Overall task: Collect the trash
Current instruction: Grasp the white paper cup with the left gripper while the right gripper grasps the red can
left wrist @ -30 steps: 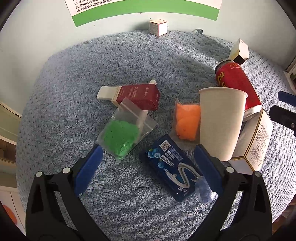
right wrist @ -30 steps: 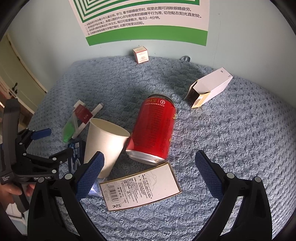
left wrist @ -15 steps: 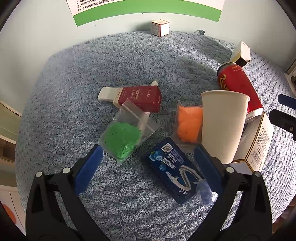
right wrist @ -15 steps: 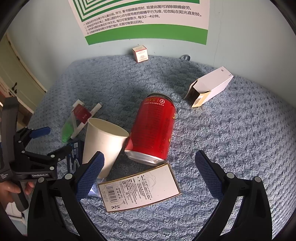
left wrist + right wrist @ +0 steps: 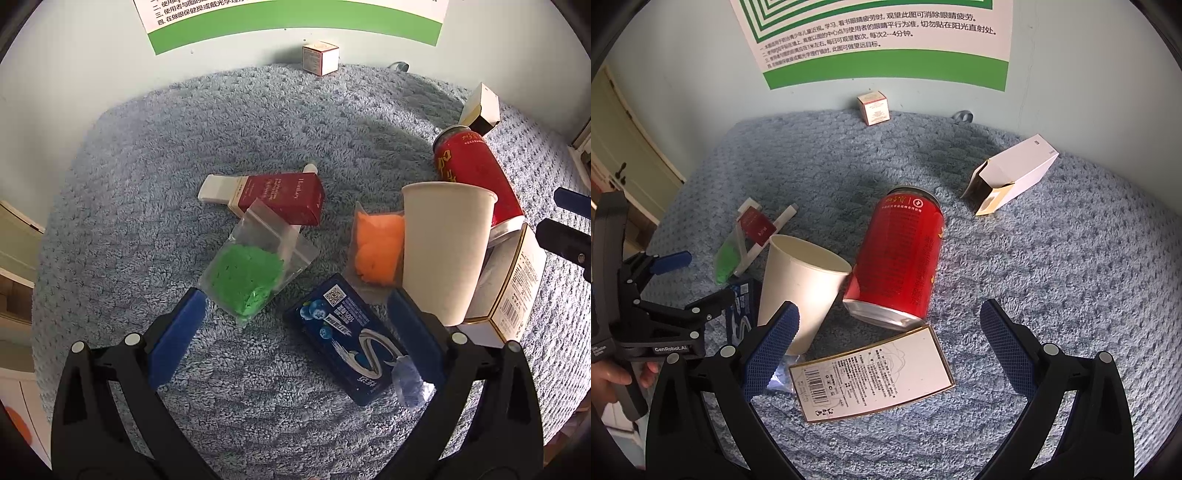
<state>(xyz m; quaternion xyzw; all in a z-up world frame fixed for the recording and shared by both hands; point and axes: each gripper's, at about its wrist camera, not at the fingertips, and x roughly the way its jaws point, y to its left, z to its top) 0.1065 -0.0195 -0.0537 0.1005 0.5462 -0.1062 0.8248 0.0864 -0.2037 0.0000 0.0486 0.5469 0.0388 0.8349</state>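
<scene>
Jaws wide apart, empty on left gripper point(image 5: 295, 325) and right gripper point(image 5: 888, 332); poised over paper cup point(image 5: 801, 284), ready for pickup.

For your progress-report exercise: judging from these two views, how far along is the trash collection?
Nothing looks collected yet. Both tongs, left and right, are open and empty. The paper cup, red can, blue packet, green bag, orange bag, maroon box and the other boxes all lie on the blue towel. No bin is visible.
</scene>
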